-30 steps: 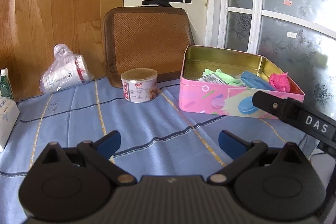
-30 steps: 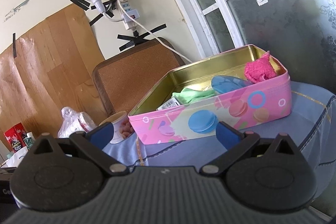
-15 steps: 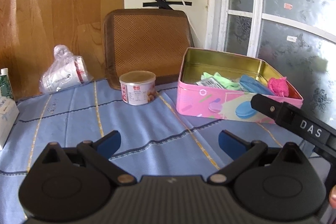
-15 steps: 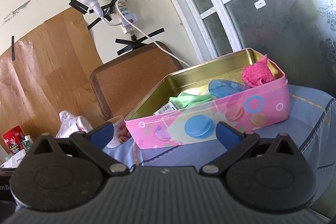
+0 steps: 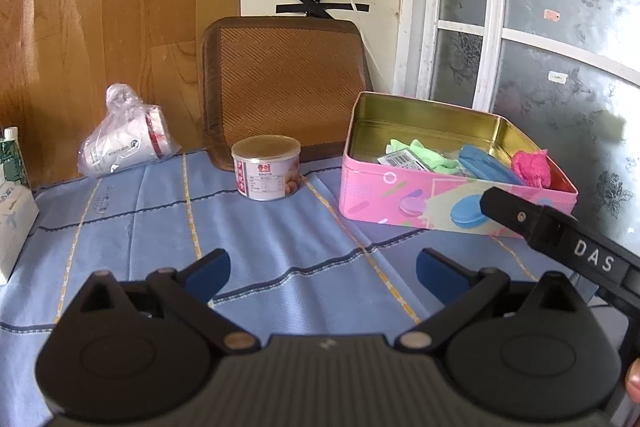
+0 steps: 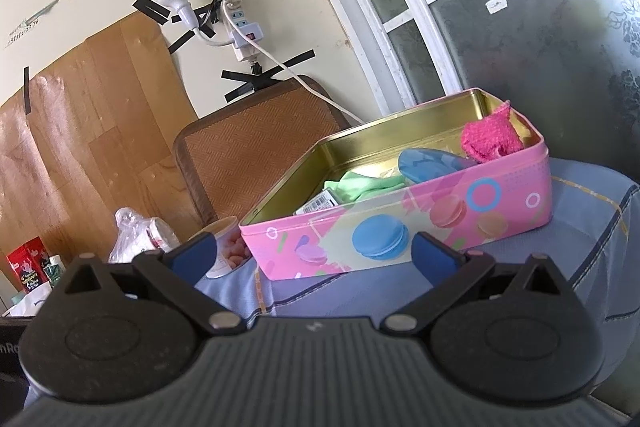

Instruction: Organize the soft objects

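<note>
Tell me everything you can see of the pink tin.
The pink tin is a lidless rectangular metal box, gold inside, with macaron prints outside. It sits flat on the blue tablecloth near the window. Inside lie a green cloth, a blue item, a pink fuzzy cloth and a barcoded packet. Neither hand-held gripper touches it.

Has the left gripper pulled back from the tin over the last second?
Yes. The left gripper has backed away: the pink tin and can look smaller and farther.

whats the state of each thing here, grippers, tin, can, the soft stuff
left gripper: open, empty
right gripper: open, empty
pink tin: lidless, upright
pink cloth: bunched in the tin's corner
green cloth: crumpled inside tin
can: upright, lidded
</note>
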